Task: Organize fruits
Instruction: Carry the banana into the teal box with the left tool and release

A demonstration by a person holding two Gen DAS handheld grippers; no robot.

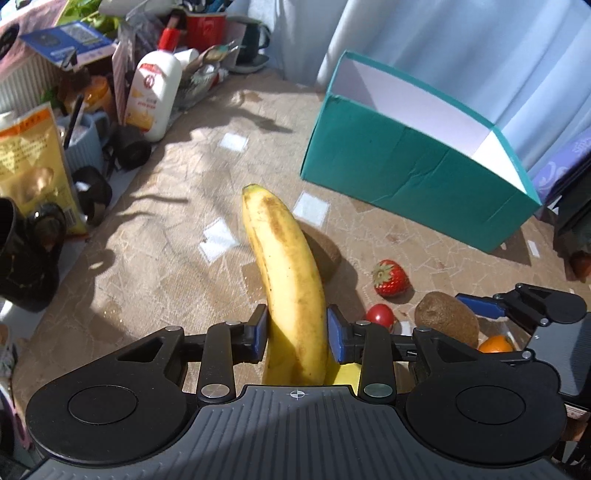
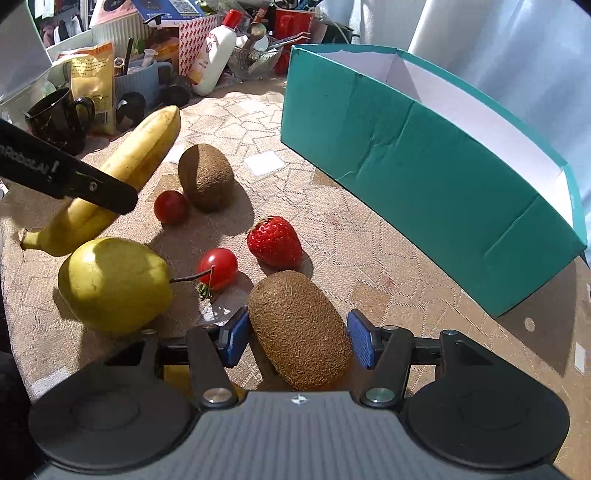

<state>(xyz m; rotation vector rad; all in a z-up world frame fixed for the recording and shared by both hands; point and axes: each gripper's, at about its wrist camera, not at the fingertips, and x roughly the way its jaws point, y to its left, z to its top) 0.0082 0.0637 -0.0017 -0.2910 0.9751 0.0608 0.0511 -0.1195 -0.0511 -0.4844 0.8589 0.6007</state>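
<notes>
My left gripper (image 1: pixel 297 334) is shut on a yellow banana (image 1: pixel 286 273), which points away from me and is tilted up; the banana also shows in the right wrist view (image 2: pixel 122 170). My right gripper (image 2: pixel 297 338) has its blue pads around a brown kiwi (image 2: pixel 301 328) on the table; the left pad touches it, the right pad stands a little off. A second kiwi (image 2: pixel 205 177), a strawberry (image 2: pixel 275 242), two cherry tomatoes (image 2: pixel 218 267) (image 2: pixel 170 206) and a green pear (image 2: pixel 114 282) lie on the beige cloth. The teal box (image 2: pixel 424 170) stands open behind them.
Clutter lines the far left edge: a black mug (image 2: pixel 59 118), a yellow snack bag (image 2: pixel 92 81), a white lotion bottle (image 2: pixel 216 55), a red cup (image 1: pixel 205 27). An orange (image 1: pixel 495 343) peeks by the right gripper. Pale curtains hang behind the box.
</notes>
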